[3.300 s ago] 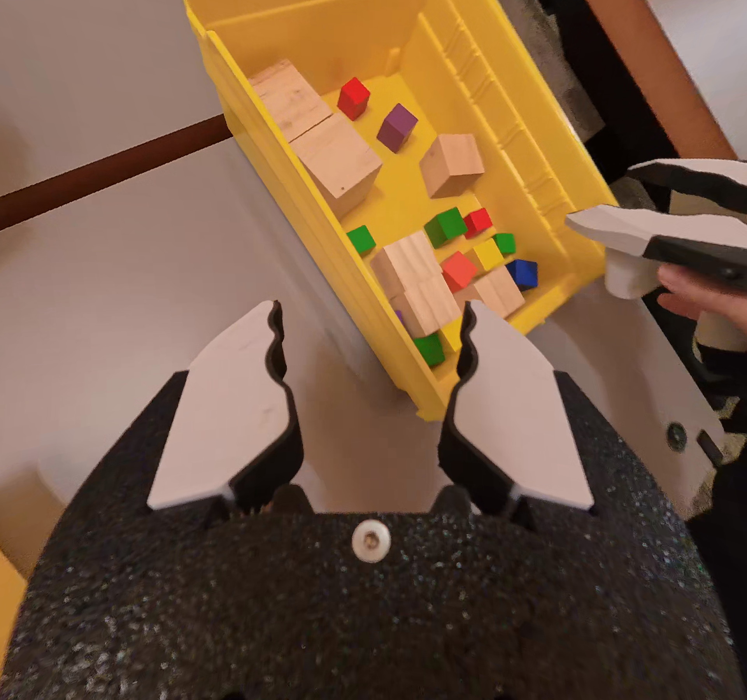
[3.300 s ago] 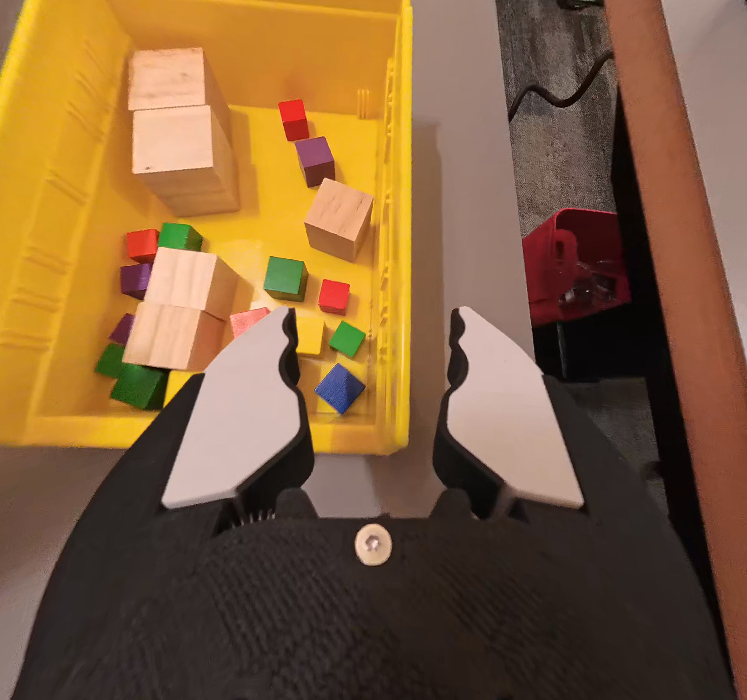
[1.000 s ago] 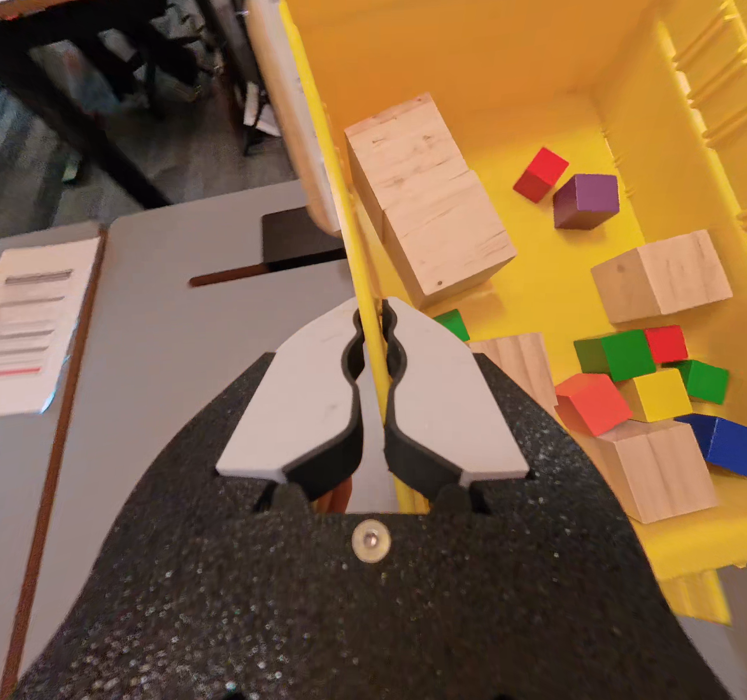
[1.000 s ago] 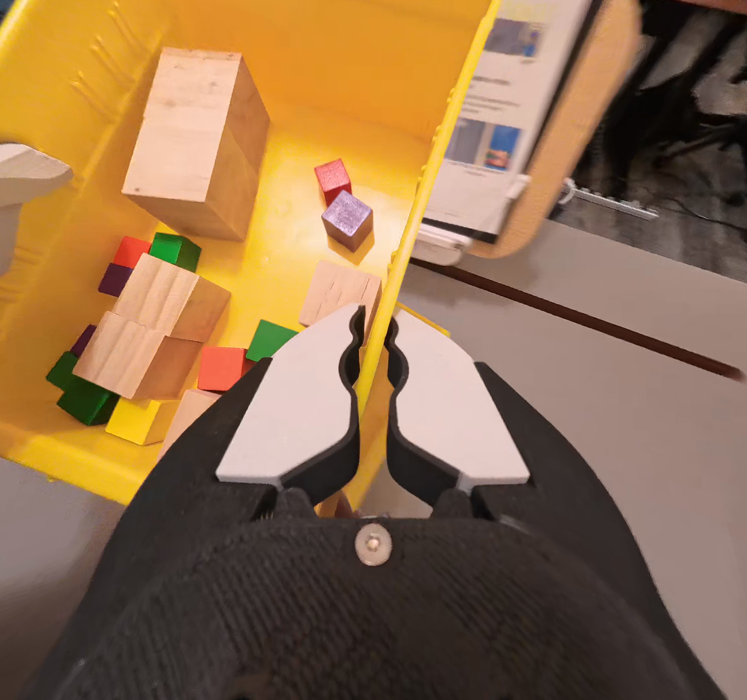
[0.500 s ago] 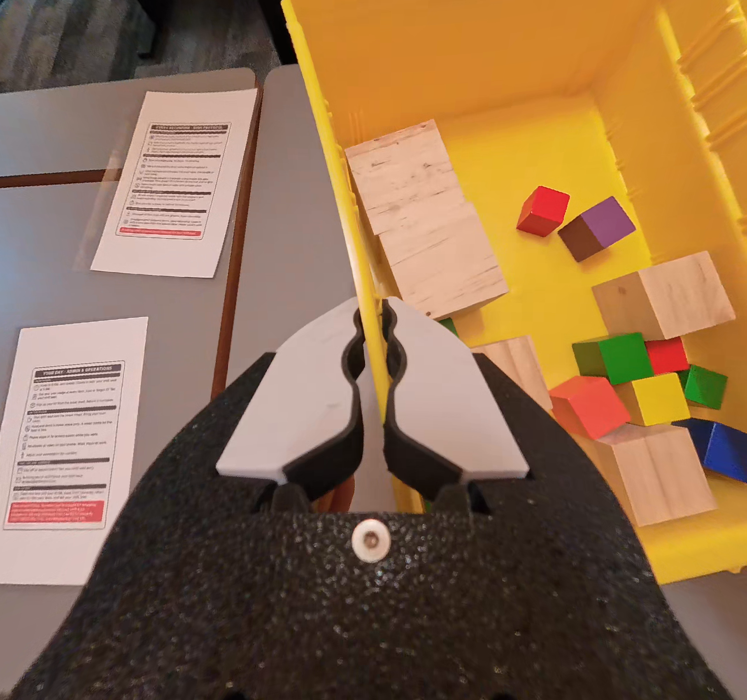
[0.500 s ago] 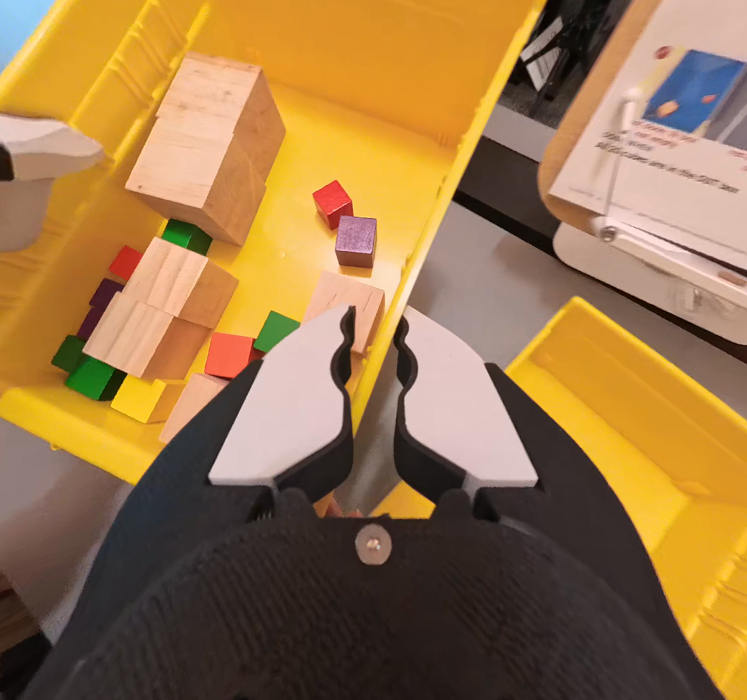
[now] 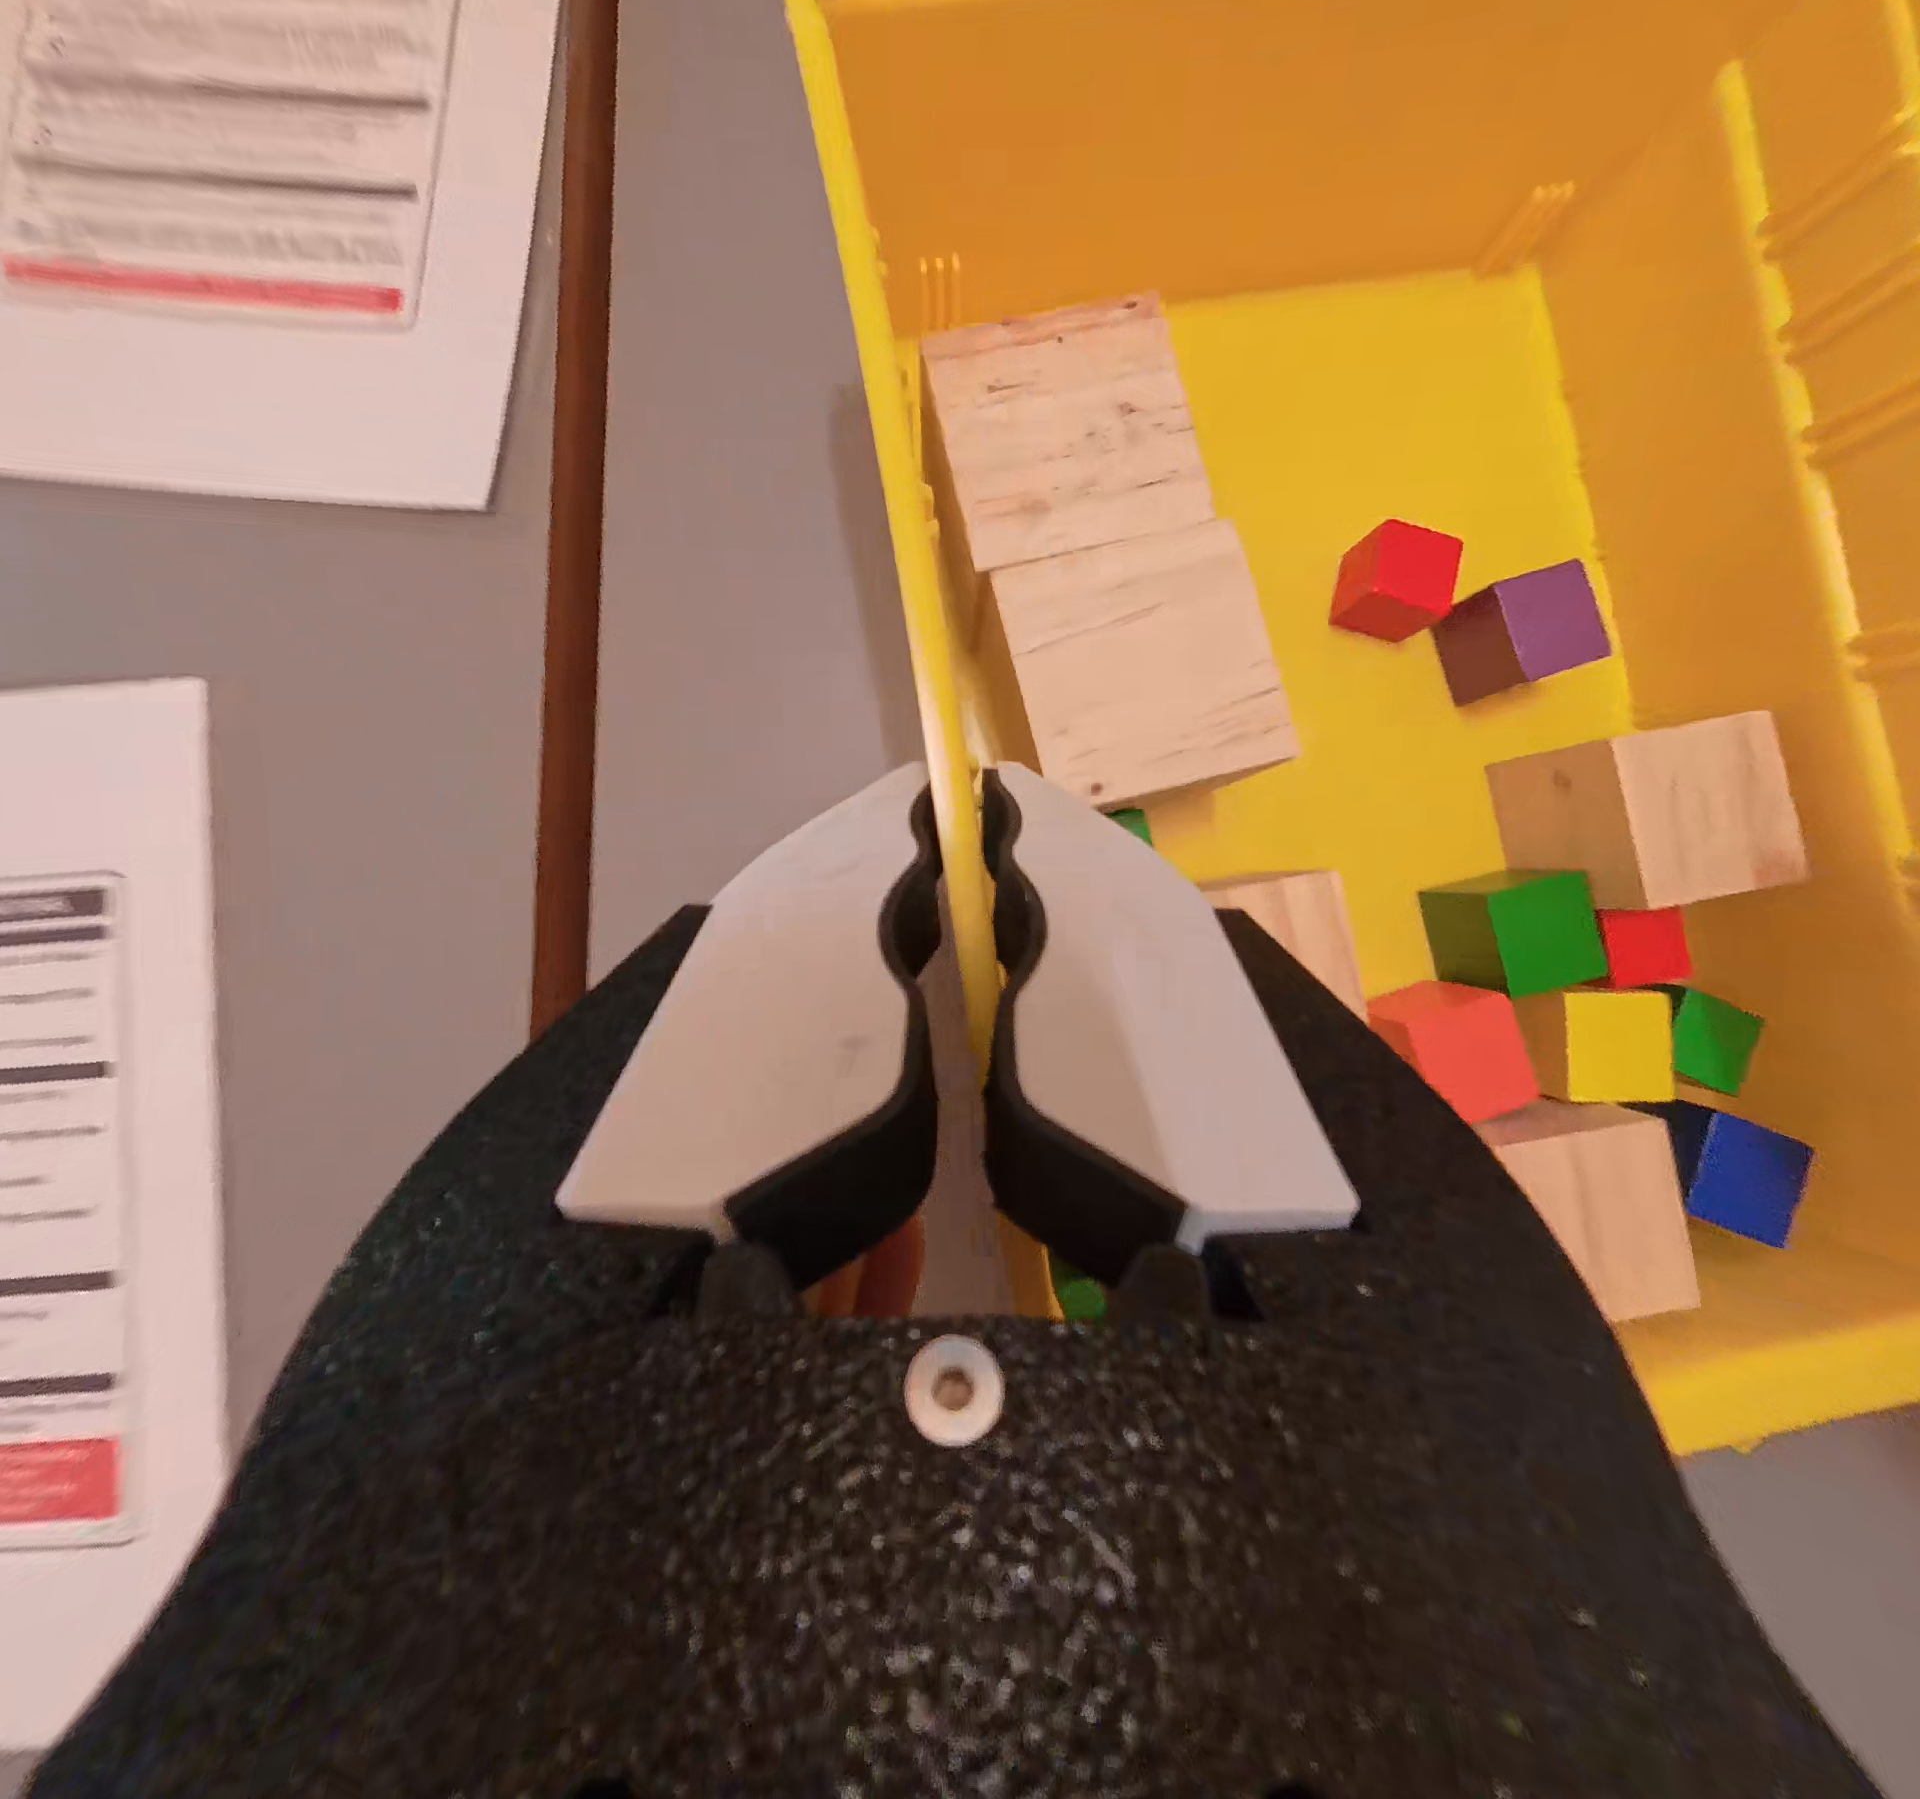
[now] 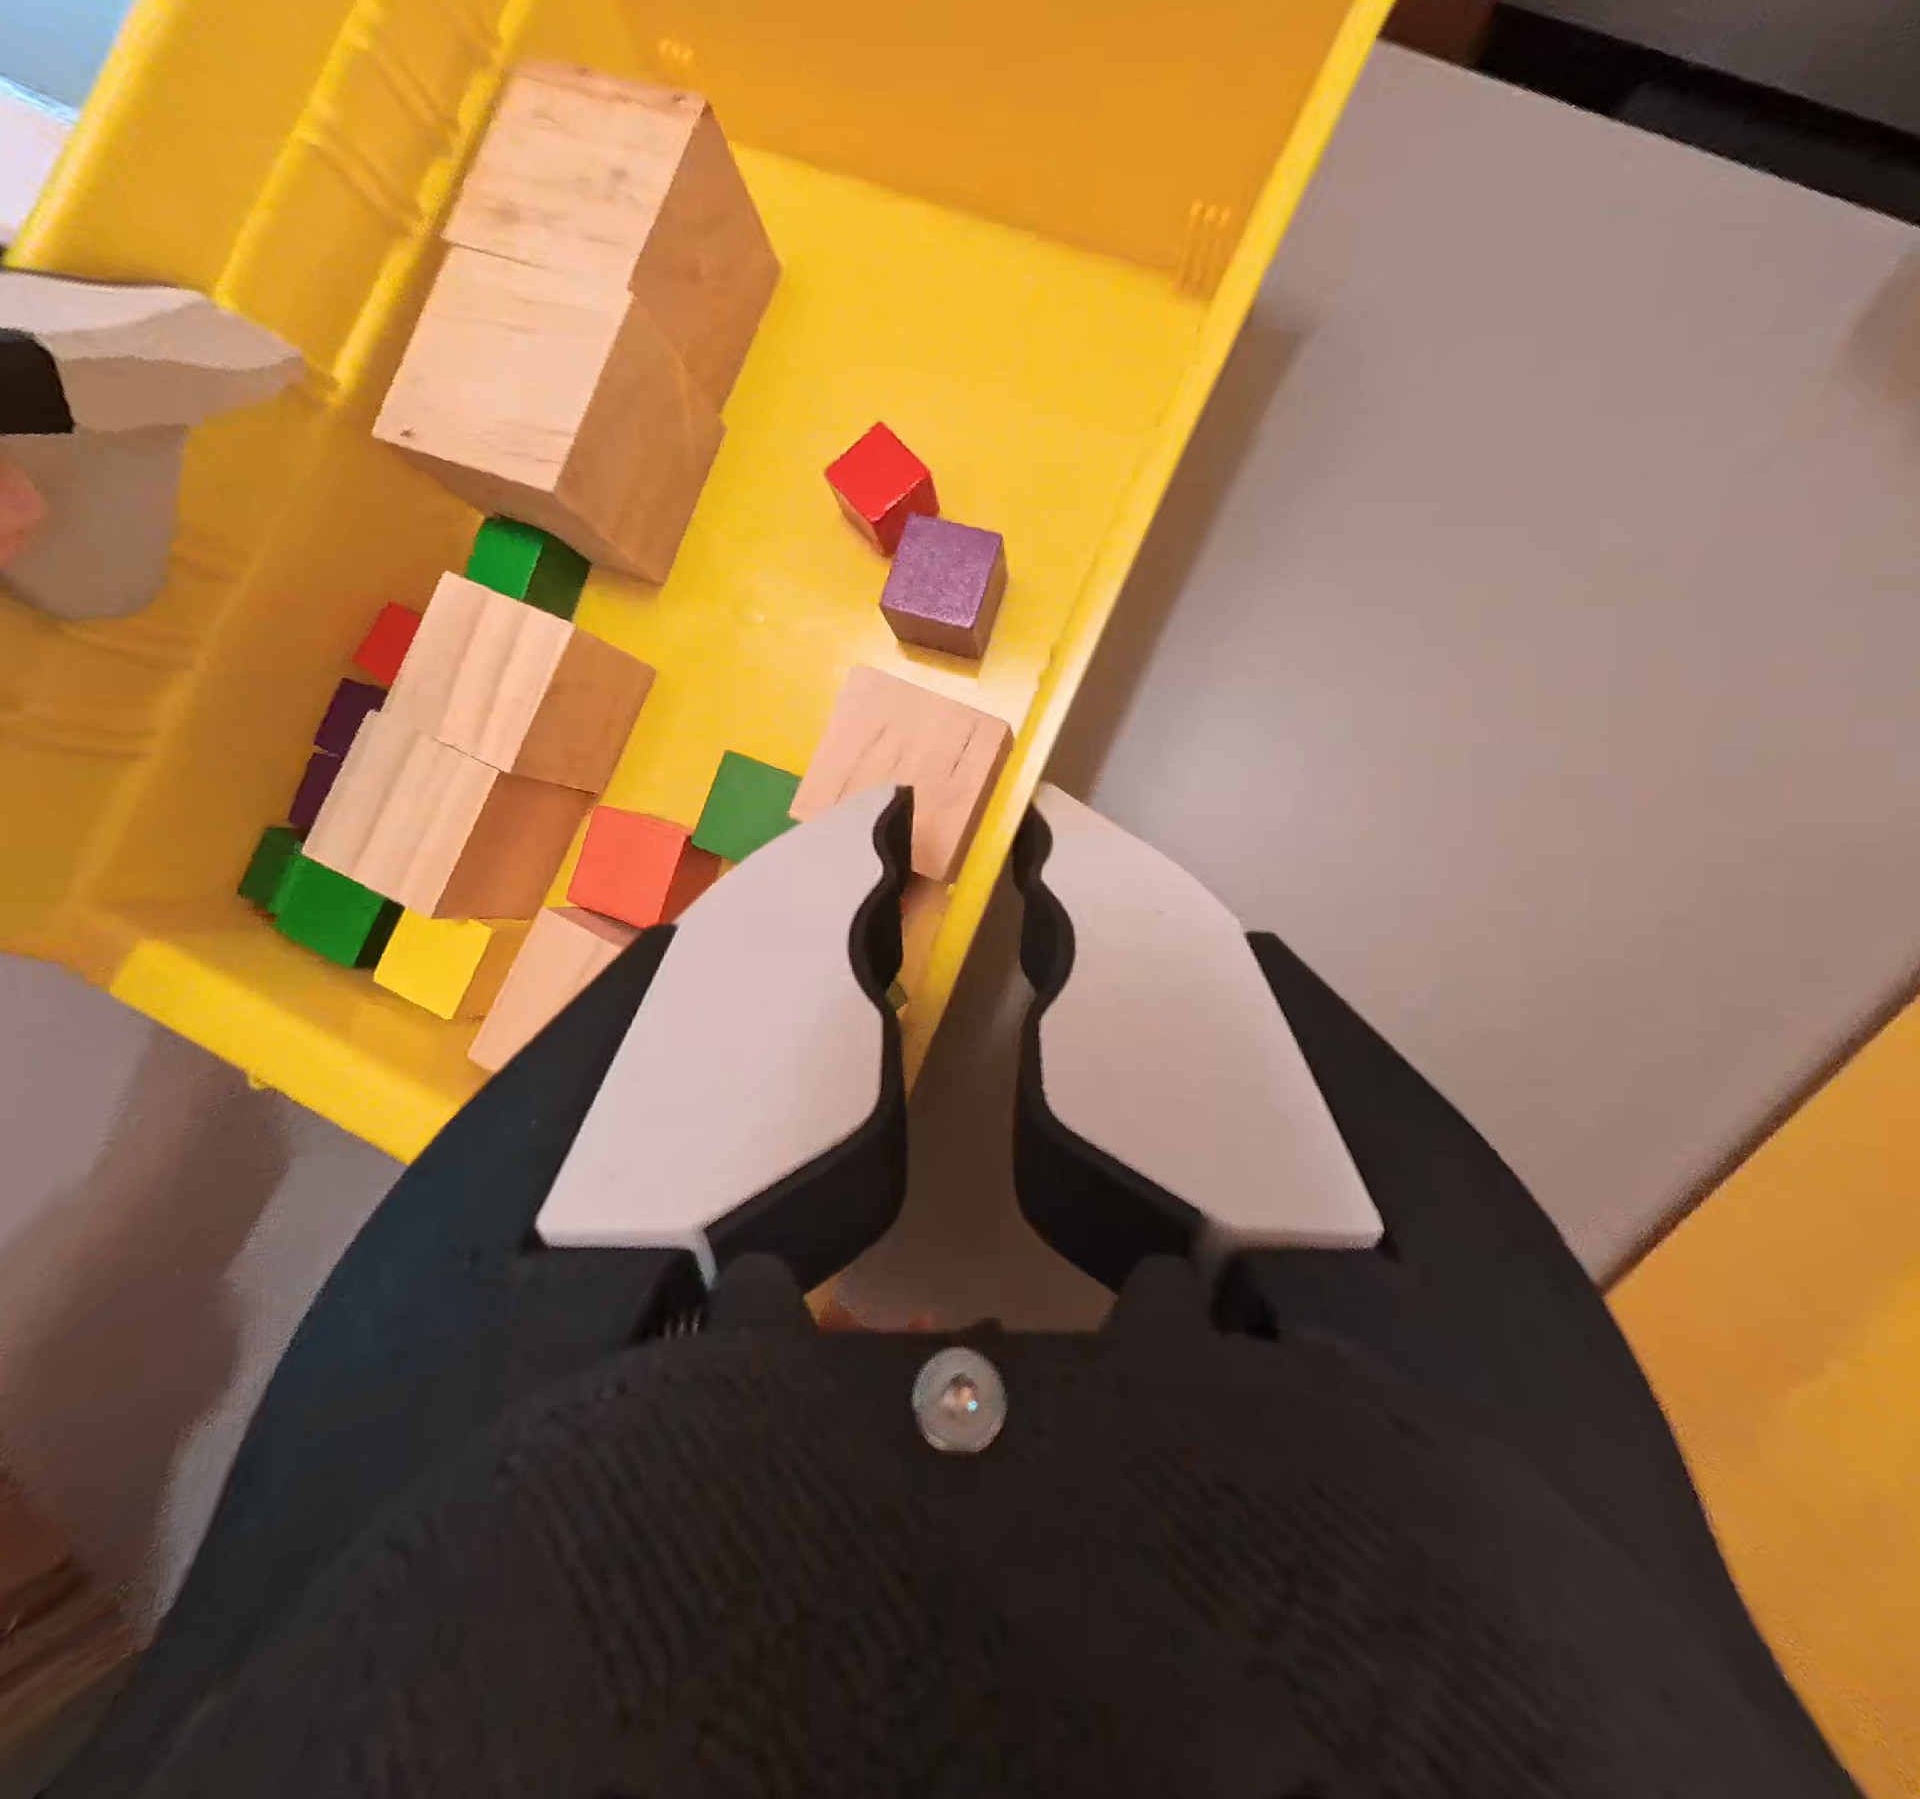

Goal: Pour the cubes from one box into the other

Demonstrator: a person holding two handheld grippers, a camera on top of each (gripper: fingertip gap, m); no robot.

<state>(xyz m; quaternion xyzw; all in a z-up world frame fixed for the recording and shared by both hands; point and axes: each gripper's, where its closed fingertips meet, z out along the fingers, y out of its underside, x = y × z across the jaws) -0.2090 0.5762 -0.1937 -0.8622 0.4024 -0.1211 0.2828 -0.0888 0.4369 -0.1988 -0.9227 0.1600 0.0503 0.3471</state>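
Observation:
A yellow box (image 7: 1247, 139) holds several large plain wooden cubes (image 7: 1091, 544) and small coloured cubes, among them a red one (image 7: 1397, 577) and a purple one (image 7: 1538, 622). My left gripper (image 7: 951, 783) is shut on the box's left wall. My right gripper (image 8: 966, 799) straddles the box's (image 8: 987, 35) right wall and is closed on it with a small gap. The wooden cubes (image 8: 582, 295), the red cube (image 8: 878, 482) and the purple cube (image 8: 943, 586) lie on the floor of the box. A second yellow box (image 8: 1787, 1334) shows at the lower right. The left gripper's finger (image 8: 145, 357) shows at the far wall.
Two printed sheets (image 7: 260, 139) (image 7: 83, 1126) lie on the grey table to the left of the box, beside a brown seam (image 7: 577, 502). Grey tabletop (image 8: 1507, 502) lies between the held box and the second box.
Both grippers closed on opposite walls of the box and carried it. In the last second the second box came into the right view and slid toward its lower right corner. The cubes barely shifted.

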